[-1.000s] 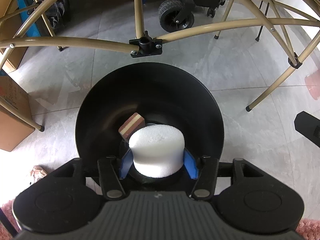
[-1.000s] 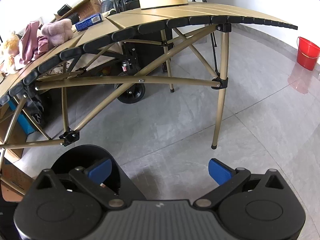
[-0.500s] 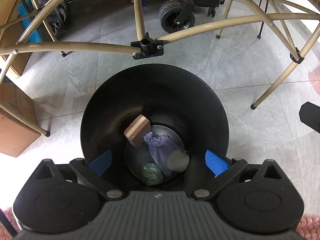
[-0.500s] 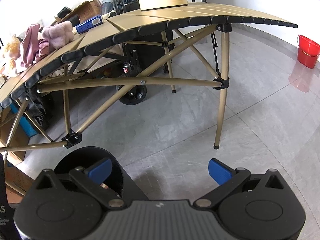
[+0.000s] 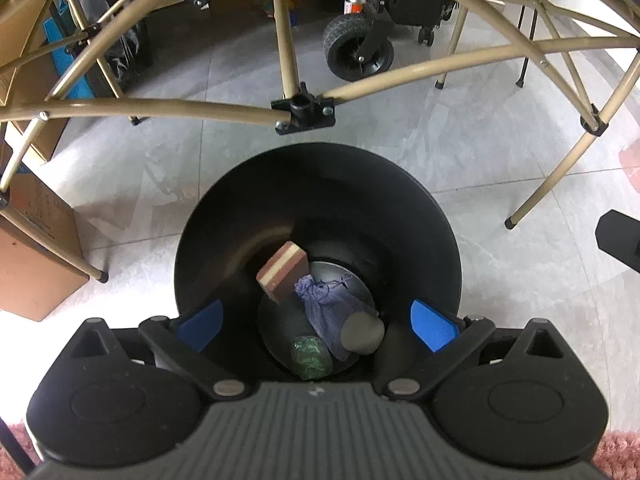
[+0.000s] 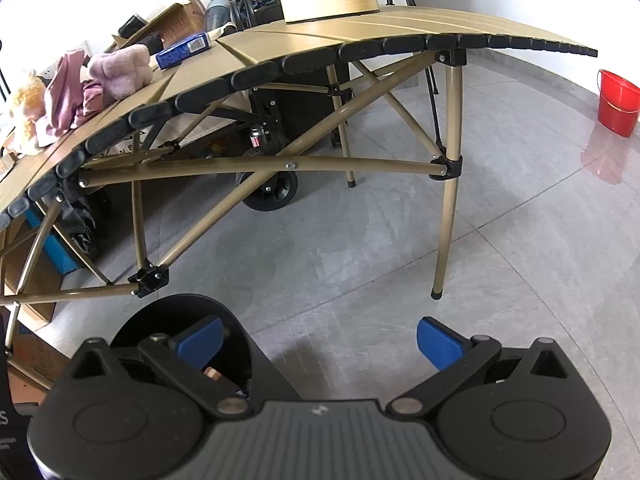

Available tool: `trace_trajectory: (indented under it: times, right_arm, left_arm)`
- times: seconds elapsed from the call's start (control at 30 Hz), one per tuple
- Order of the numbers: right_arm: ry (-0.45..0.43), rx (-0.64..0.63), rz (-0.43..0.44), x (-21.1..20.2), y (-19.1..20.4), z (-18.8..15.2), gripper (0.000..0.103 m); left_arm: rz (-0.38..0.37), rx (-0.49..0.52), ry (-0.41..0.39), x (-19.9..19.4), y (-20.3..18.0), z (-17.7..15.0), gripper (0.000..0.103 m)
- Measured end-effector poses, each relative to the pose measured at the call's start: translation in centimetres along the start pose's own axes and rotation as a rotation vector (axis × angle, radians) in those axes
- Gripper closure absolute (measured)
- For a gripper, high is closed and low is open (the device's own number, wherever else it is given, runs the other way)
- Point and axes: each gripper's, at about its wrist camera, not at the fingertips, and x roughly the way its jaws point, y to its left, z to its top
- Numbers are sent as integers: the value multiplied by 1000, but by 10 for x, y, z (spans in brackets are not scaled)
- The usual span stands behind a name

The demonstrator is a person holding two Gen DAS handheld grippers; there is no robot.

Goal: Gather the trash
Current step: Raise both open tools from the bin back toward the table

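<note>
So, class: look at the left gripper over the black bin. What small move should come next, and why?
Probably lift the left gripper up and away from the black bin. Its jaws stand wide with nothing between them, and the round foam piece lies at the bottom beside the purple pouch, so this drop looks done.

The left gripper (image 5: 316,322) and the right gripper (image 6: 318,340) both point steeply downward, jaws spread wide, nothing between them.
</note>
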Motion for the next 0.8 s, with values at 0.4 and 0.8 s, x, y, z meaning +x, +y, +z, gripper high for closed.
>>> trace_trajectory:
  times: [0.4,0.8]
  right_arm:
    - [-130,-43,56,-41,5,10,0]
    - [-338,-73,169,-95,7,27,0]
  left_arm:
    - [-18,-30,-183,-50,14,1,0]
    - [-29,-9,-468,-117,29,-10,0]
